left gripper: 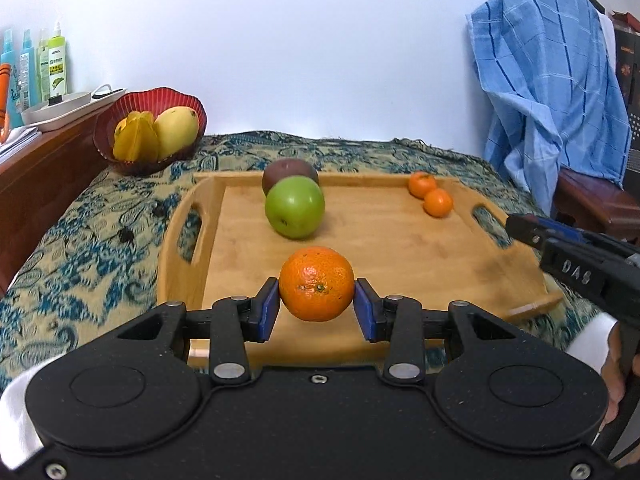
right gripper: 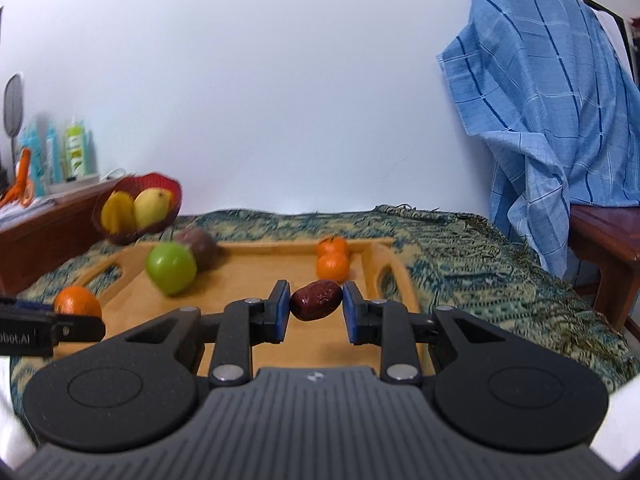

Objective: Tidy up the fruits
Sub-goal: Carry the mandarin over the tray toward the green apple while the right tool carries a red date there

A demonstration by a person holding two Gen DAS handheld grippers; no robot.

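My left gripper [left gripper: 316, 304] is shut on an orange tangerine [left gripper: 317, 283], held above the near part of the wooden tray [left gripper: 400, 248]. My right gripper [right gripper: 316, 308] is shut on a wrinkled red date [right gripper: 316, 300], held over the same tray [right gripper: 256, 276]. On the tray lie a green apple [left gripper: 295, 207], a dark purple fruit [left gripper: 280, 170] behind it, and two small tangerines [left gripper: 430, 194] at the far right. In the right wrist view the left gripper's tangerine [right gripper: 78, 301] shows at the left edge. A red basket [left gripper: 116, 120] with a mango [left gripper: 176, 130] and a star fruit [left gripper: 136, 140] stands at the back left.
The tray rests on a blue and tan patterned cloth [left gripper: 80, 240]. A wooden ledge [left gripper: 36, 168] at the left carries spray bottles [left gripper: 40, 64] and a white dish [left gripper: 56, 110]. A chair draped with a blue checked towel [left gripper: 544, 80] stands at the right.
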